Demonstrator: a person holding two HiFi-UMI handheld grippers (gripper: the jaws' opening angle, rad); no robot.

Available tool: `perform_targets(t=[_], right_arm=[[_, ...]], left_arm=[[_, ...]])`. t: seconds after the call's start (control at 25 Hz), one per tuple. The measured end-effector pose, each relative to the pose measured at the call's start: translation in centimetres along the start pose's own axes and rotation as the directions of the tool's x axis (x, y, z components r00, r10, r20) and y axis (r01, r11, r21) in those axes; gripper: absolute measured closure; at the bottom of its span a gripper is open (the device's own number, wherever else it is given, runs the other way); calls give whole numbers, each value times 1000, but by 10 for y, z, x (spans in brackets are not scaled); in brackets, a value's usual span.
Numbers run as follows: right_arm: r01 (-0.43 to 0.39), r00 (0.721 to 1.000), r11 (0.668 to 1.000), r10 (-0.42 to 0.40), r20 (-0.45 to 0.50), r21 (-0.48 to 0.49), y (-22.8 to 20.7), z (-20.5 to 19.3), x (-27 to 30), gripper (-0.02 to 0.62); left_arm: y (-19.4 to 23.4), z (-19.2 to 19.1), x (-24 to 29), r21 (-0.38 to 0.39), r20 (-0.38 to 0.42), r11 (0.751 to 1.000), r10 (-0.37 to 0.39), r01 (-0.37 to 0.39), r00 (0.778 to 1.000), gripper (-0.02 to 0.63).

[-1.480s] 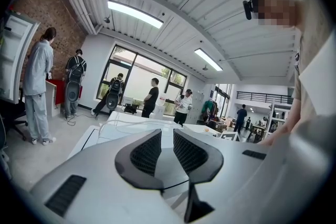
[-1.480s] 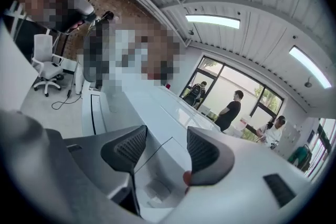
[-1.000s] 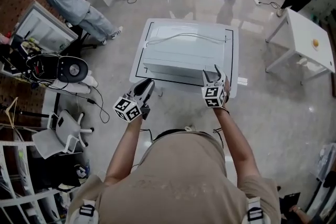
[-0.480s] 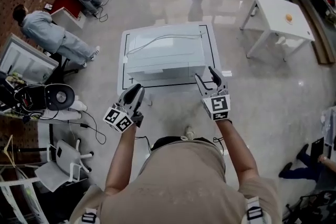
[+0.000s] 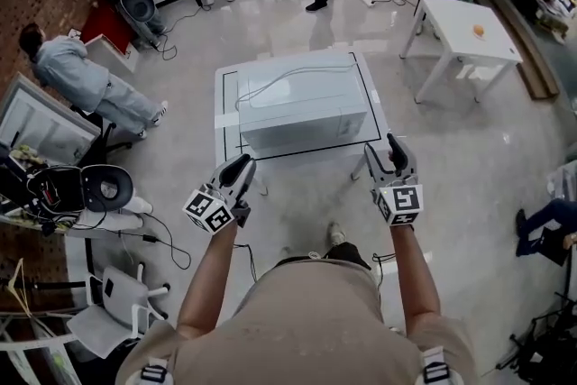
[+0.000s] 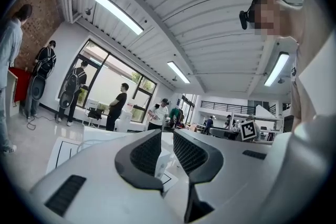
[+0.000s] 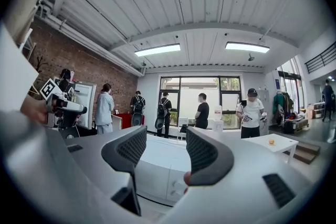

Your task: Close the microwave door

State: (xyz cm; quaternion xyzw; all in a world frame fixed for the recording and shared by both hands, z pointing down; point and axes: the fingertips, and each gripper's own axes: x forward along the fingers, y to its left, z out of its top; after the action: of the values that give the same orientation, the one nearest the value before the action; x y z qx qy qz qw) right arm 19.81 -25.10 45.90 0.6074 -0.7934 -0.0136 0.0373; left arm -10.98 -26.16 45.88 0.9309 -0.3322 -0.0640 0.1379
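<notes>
The white microwave (image 5: pixel 305 114) stands on a white table (image 5: pixel 226 117) marked with a black outline. Its door lies flush with the front, and a pale cable (image 5: pixel 270 81) trails over its top. In the head view my left gripper (image 5: pixel 238 169) hovers off the table's near left corner, its jaws a narrow gap apart and empty. My right gripper (image 5: pixel 389 156) hangs off the near right corner, open wide and empty. The right gripper view shows the microwave (image 7: pixel 157 165) ahead, between and below the jaws, well clear of them. The left gripper view looks over the table (image 6: pixel 68 149) toward the windows.
A second white table (image 5: pixel 469 36) with a small orange ball stands at the back right. Several people stand near the far windows. A person (image 5: pixel 86 77) in grey, a chair (image 5: pixel 113 307) and floor cables (image 5: pixel 167 230) fill the left side.
The person has stepped back from the table. Both grippers have drawn away from the microwave's front, and the right one no longer sits at its right corner.
</notes>
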Motion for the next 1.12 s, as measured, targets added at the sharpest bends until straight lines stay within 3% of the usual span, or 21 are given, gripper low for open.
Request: perform_targets(t=[0.24,0.64,0.72,0.84,1.12], right_arm=[[19,1000,996,-18,-18,85,55,-11,-26,355],[91,995,985,-83,-59,149,122,-39,-47,365],[89,994,985,-80,-70,144,133,-40,-47,377],[77,995,991,-69,-74,106,146,-36,-45,451],[93,995,991,-89,-51,91,151,-27,-53,472]], left_arm=[[21,-2,-56,-13,6,999,-31,31,999,546],[46,-12,-118,-21,-25,999,-46,45,999,546],[52,-11,-126,-26,-22,999,-38,37,999,546],[60,-12,-132,-32,-19,999,-33,33,999,546],[55,-15,-128,-39,-31,997,-66,64,997,546]])
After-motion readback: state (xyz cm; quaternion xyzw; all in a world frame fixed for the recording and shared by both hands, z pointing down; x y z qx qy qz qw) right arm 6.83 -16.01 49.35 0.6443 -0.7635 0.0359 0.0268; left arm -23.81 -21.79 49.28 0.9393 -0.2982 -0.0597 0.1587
